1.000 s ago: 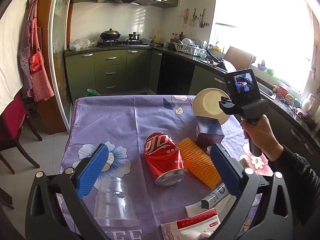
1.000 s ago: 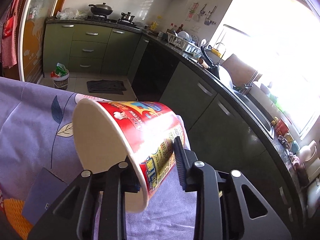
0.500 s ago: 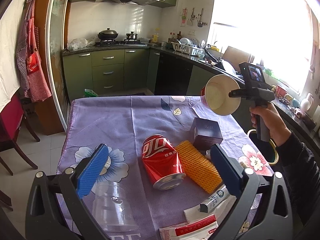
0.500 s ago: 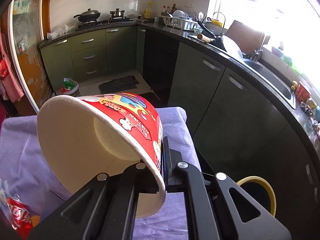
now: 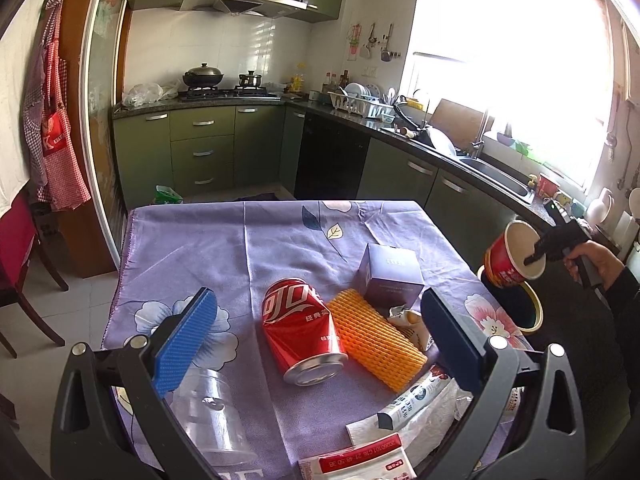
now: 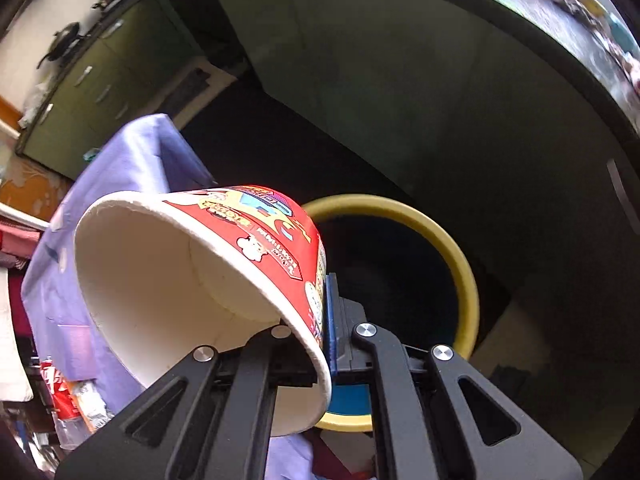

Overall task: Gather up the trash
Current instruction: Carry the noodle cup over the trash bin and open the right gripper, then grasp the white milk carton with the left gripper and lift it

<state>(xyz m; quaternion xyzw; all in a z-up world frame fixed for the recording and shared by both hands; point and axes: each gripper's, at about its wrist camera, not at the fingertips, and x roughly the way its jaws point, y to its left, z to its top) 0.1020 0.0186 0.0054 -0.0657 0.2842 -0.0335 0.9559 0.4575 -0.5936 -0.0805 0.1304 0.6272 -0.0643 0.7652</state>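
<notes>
My right gripper [image 6: 320, 340] is shut on the rim wall of a red paper noodle cup [image 6: 224, 264], one finger inside and one outside. It holds the cup [image 5: 514, 256] tilted above a bin with a yellow rim [image 6: 460, 260] beside the table's right edge [image 5: 532, 316]. My left gripper [image 5: 316, 332] stands open over the purple tablecloth [image 5: 240, 248], with nothing between its blue pads. Beyond it lie a dented red soda can [image 5: 300, 328], an orange foam net [image 5: 376, 340], a purple box [image 5: 390, 276] and a clear plastic cup [image 5: 208, 416].
Wrappers and a white tube [image 5: 412, 400] lie at the table's near right, with a red and white packet [image 5: 352, 460] in front. Green cabinets [image 5: 200, 152], a counter with sink [image 5: 488, 172] and a red chair [image 5: 16, 256] surround the table. A person's hand [image 5: 592, 256] grips the right handle.
The right gripper has swung the noodle cup off the table to the right and tipped downward, so that it now hangs over the yellow-rimmed bin. The left gripper has stayed put.
</notes>
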